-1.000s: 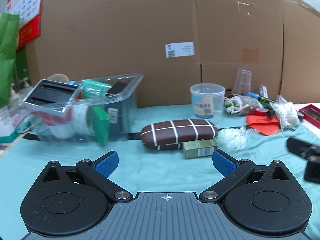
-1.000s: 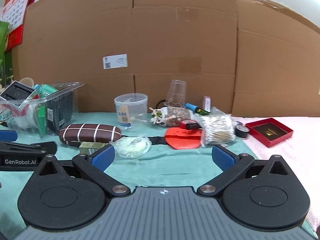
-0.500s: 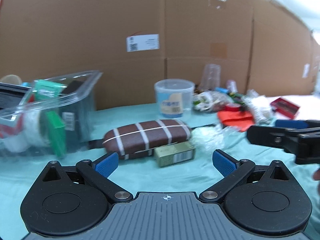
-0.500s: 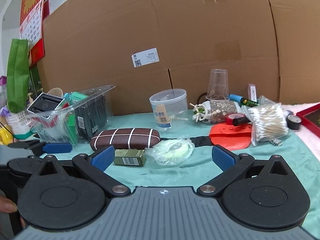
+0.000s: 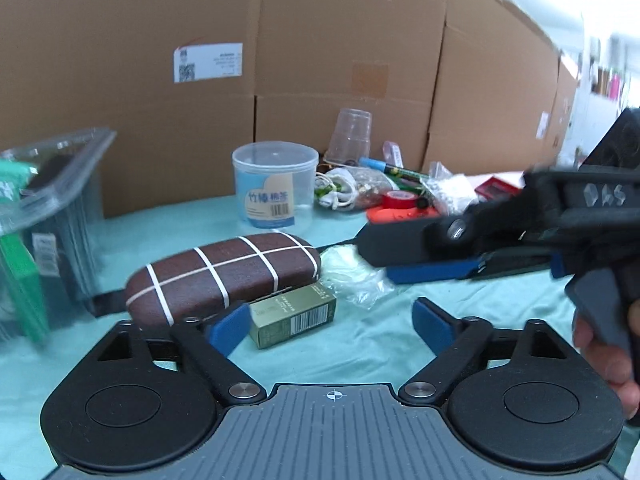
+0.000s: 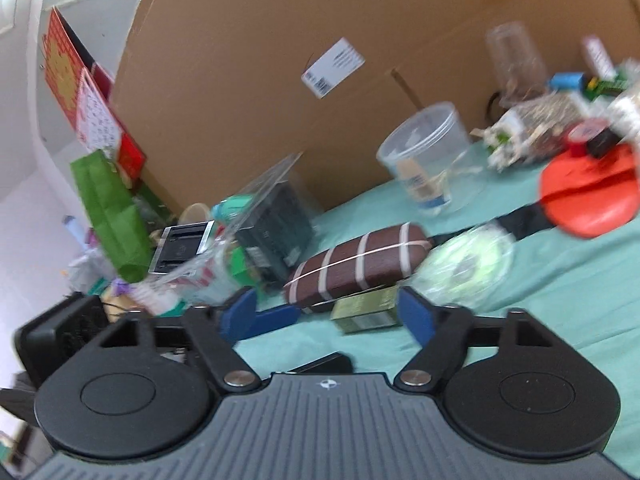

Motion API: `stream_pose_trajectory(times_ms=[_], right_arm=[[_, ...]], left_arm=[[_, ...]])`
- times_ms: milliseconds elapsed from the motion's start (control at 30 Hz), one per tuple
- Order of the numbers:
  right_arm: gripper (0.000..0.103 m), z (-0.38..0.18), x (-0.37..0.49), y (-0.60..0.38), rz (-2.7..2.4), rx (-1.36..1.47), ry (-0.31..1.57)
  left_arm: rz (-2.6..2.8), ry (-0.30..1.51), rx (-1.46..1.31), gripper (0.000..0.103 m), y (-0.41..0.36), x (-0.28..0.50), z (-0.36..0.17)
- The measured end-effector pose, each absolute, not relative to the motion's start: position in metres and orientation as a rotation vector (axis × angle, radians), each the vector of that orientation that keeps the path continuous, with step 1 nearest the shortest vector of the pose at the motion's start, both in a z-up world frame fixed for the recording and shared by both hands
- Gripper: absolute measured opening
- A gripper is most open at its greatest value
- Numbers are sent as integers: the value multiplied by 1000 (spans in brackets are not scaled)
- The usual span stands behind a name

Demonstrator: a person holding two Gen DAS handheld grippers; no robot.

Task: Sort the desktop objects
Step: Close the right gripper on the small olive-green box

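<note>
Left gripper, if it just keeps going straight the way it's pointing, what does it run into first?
Most likely the small olive-green box, lying just ahead of the left gripper by its left pad. The brown striped glasses case lies right behind it. The jaws have just been closing, with nothing gripped; depth is uncertain.

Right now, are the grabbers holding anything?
No. The left gripper and right gripper have been closing, both empty. The green box lies untouched.
</note>
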State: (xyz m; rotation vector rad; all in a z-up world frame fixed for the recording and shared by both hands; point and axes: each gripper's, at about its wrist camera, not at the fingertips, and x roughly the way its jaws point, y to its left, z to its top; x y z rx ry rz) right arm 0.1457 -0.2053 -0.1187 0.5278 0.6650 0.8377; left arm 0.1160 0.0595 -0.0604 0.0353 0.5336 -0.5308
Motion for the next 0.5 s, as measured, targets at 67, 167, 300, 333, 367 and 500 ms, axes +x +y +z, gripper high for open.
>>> stream_pose_trajectory(times_ms=[67,167,300,333,367,500], right_arm=[[65,-120,148,-198,834,510,684],[65,-122,151,-195,837,520,705],[59,-121,156,-195,811,517,710],[55,-122,158,-196,799,525,709],[53,-125,161,-197,795,536,715],[45,-137,169,-195,783,564,746]], left_arm=[[-529,557,-3,87,63,121,-67],[-524,577,-37,83,67,127,-74],[-508,555,-71,83,72,127,-75],[-500,547,-88,84,74,127,-75],[-492,541,-105,85,77,127,-75],[-456,577,-109,86,76,134,-77]])
